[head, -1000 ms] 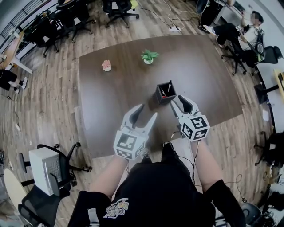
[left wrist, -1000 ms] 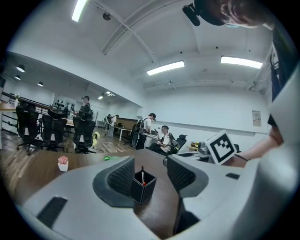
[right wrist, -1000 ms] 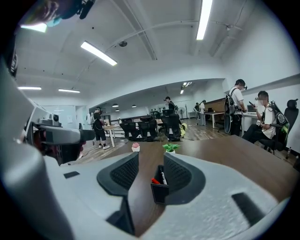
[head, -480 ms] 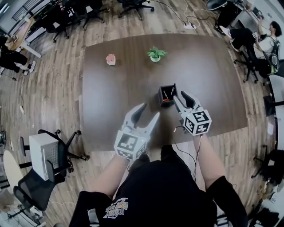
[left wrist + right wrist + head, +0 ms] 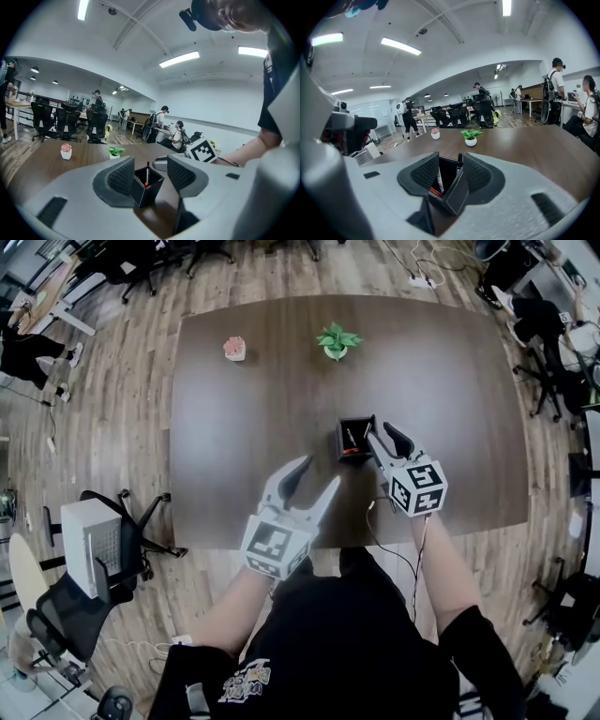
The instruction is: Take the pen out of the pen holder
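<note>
A black square pen holder (image 5: 355, 426) stands near the middle of the dark table (image 5: 244, 427), with several pens (image 5: 351, 438) upright inside, one with a red end. My right gripper (image 5: 382, 435) is open just right of the holder at its rim. In the right gripper view the holder's near corner (image 5: 454, 194) sits between the open jaws, showing a white pen (image 5: 439, 180) and a black pen (image 5: 459, 162). My left gripper (image 5: 317, 475) is open, short of the holder on the near left. In the left gripper view the holder (image 5: 146, 186) lies ahead of the jaws.
A small potted plant (image 5: 336, 338) and a pink-topped pot (image 5: 234, 348) stand at the table's far side. Office chairs (image 5: 103, 559) and a white box sit on the wood floor at the left. People sit at desks at the far right.
My right gripper has moved forward, up beside the pen holder's rim. The left gripper has hardly moved. The head view has tilted, so the table sits higher in frame.
</note>
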Demonstrator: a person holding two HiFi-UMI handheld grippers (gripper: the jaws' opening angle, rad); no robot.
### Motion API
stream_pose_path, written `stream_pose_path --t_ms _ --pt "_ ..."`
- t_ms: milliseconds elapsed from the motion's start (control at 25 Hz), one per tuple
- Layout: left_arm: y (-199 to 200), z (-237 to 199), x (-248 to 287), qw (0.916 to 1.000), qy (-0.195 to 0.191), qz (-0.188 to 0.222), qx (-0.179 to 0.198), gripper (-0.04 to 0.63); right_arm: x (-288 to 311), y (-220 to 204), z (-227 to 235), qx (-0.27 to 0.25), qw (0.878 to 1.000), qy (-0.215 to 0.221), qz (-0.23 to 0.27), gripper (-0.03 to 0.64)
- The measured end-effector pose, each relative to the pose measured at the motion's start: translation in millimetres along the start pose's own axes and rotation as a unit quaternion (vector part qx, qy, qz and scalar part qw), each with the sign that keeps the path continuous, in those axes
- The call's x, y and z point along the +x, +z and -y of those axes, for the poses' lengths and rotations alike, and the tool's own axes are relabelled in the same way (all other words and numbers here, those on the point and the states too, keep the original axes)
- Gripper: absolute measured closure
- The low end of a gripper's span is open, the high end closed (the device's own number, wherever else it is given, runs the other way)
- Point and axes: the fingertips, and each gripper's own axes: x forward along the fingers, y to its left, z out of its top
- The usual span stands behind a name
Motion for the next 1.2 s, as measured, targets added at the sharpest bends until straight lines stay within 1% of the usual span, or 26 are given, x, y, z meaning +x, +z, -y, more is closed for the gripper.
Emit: stream_pose_path --t_ms 240,640,760,1000,1080,1200 --pt "-10 -4 11 0.9998 0.013 -0.008 -0.013 0.399 19 -6 7 -0.021 0.999 0.018 -0.016 0.449" --pt "-20 -16 22 0.9991 0.028 -0.014 -0.028 0.398 41 -15 10 -0.062 0.997 0.032 -0.032 0.462" --pt "-21 -19 22 0.999 0.031 -0.015 -0.03 0.397 44 -15 11 -0.068 0.997 0.031 -0.035 0.472" --pt "-23 -23 22 0.9989 0.03 -0.015 -0.033 0.399 47 -17 13 -0.102 0.994 0.019 -0.041 0.505" --pt "-22 -22 22 0.9989 0.03 -0.015 -0.034 0.399 46 -16 14 -0.108 0.993 0.015 -0.04 0.523" --pt "-22 -20 20 0.9989 0.03 -0.018 -0.033 0.399 45 -15 14 -0.11 0.993 0.012 -0.038 0.525"
